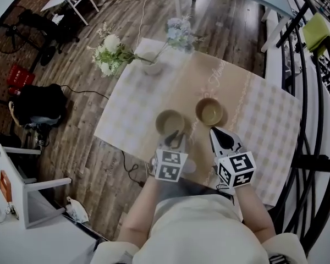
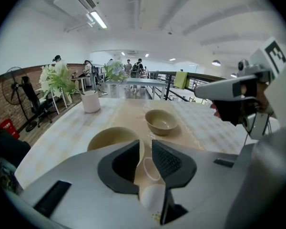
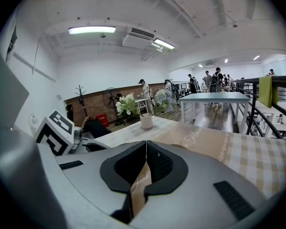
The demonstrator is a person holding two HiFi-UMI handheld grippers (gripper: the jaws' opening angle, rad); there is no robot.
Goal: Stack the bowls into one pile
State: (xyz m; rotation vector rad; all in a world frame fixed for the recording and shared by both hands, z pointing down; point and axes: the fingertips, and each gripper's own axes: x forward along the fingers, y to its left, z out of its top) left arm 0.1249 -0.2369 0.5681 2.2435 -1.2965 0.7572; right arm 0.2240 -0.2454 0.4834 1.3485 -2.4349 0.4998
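Two beige bowls stand apart on the tan runner of the table. The nearer bowl (image 1: 169,122) (image 2: 115,140) lies just ahead of my left gripper (image 1: 176,140) (image 2: 145,146). That gripper is open, and the bowl's right rim shows in the gap beside the left finger, with no pad pressing on it. The farther bowl (image 1: 209,111) (image 2: 161,121) sits to the right and beyond. Just short of it is my right gripper (image 1: 221,136) (image 3: 146,144), shut and empty. In the right gripper view the gripper body hides that bowl.
A white vase (image 1: 152,66) (image 2: 90,101) (image 3: 146,120) with flowers stands at the table's far end. The checked tablecloth (image 1: 264,120) reaches the edges. A black railing (image 1: 308,147) runs along the right. A bag (image 1: 38,106) and cables lie on the floor at left.
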